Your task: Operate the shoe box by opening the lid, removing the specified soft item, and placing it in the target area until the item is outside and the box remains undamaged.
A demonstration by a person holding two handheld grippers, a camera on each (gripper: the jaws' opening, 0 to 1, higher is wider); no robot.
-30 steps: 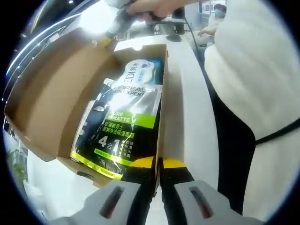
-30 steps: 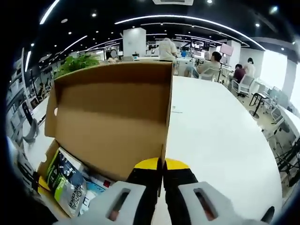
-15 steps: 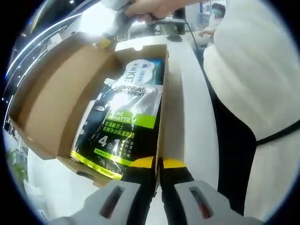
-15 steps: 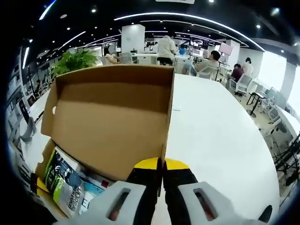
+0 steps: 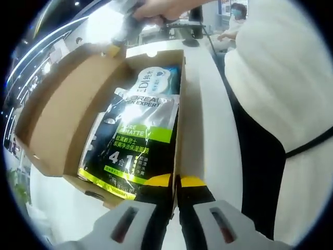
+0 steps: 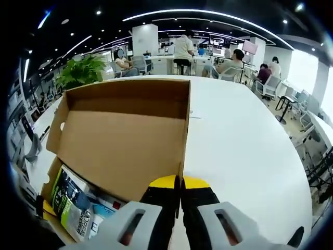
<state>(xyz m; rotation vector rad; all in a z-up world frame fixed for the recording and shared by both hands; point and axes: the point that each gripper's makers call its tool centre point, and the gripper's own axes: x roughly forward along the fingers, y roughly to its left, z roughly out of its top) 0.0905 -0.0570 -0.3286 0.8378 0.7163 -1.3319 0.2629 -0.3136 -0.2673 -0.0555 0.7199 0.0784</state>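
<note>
Two grippers work one shoe box (image 5: 182, 125) near the table's (image 6: 239, 151) edge. Our left gripper (image 5: 176, 183) is clenched on the box's front wall, pinning it down. Our right gripper (image 6: 180, 185) is clamped on the lid's (image 6: 125, 138) side flap, holding the lid swung up so the inside stays reachable. Inside the box lies the soft item, a black-and-green pouch (image 5: 140, 140), flat on other packets, not yet lifted out.
</note>
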